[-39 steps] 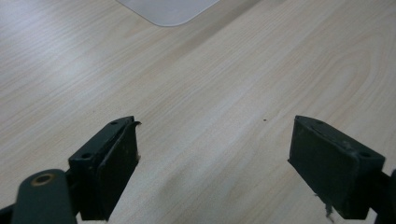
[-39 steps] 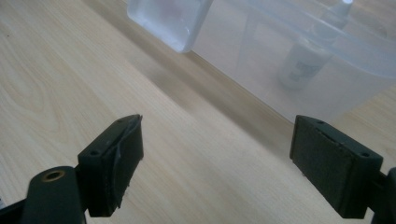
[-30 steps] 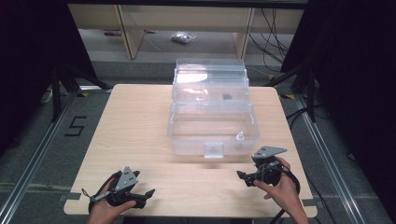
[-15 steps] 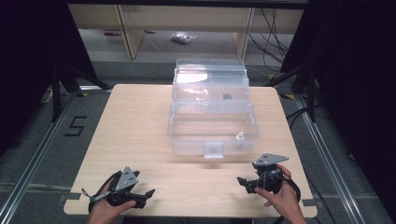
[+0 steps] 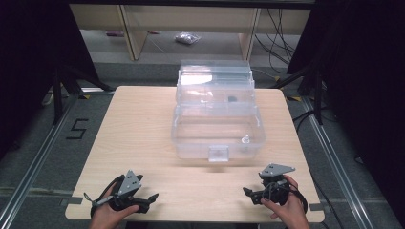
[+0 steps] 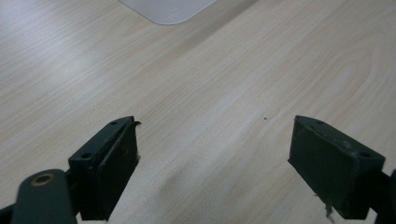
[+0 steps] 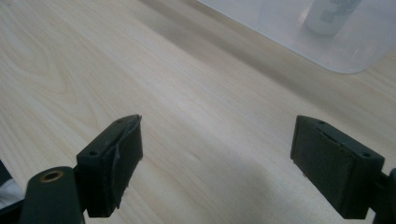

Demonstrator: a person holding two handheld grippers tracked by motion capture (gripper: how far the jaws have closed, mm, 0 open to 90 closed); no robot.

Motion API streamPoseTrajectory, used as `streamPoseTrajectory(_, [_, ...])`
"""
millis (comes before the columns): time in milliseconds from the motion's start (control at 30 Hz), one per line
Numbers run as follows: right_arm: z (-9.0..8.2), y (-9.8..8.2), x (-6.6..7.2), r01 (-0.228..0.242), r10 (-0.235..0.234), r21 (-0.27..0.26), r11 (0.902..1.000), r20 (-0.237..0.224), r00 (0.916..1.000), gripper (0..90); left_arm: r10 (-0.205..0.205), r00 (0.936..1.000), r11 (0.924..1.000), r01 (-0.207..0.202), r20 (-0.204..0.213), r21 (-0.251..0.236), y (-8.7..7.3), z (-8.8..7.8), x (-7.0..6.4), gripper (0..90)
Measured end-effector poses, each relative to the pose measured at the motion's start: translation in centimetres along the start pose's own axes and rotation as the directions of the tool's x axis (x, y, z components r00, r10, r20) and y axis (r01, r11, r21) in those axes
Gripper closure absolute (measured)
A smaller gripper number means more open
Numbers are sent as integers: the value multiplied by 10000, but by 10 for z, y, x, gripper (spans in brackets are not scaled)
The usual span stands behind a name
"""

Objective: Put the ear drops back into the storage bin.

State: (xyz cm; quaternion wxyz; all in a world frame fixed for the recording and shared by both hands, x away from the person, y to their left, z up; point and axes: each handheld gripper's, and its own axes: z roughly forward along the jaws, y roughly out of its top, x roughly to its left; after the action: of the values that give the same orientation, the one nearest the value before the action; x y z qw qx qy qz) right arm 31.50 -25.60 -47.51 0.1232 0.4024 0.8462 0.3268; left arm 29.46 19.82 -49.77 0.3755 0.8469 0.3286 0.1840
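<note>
The clear plastic box (image 5: 217,129) sits at the counter's (image 5: 143,124) centre, toward twelve o'clock, lid up; the left gripper (image 5: 145,202) rests at seven o'clock, the right gripper (image 5: 248,194) at five; both sets of fingers gape wide, gripping nothing, well apart from the box.

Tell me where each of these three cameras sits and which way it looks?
High view: above the person's side, looking forward and down on the table, clear box, both hands, left gripper, right gripper.
Left gripper view: rides that gripper, facing tabletop between open jaws.
Right gripper view: likewise, facing a small bottle inside the box.
Shared: the box corner appears in both gripper views.
</note>
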Motion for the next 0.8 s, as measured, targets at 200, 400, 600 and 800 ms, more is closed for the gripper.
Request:
streamPoseTrajectory(200, [-1,-5,4,-70,69,121,9999,89,9999,177,-25,10000,10000,25,-65,-17,0,1,0,150])
streamPoseTrajectory(400, [-2,-12,6,-63,61,123,9999,178,9998,176,13,10000,10000,-12,-74,40,0,1,0,150])
streamPoseTrajectory(600, [-2,-17,7,-54,51,159,9999,202,9998,175,58,9999,9999,-57,-90,85,0,1,0,150])
streamPoseTrajectory(800, [-4,-21,11,-180,176,225,9996,217,9996,174,89,9999,9999,-88,-82,118,0,1,0,150])
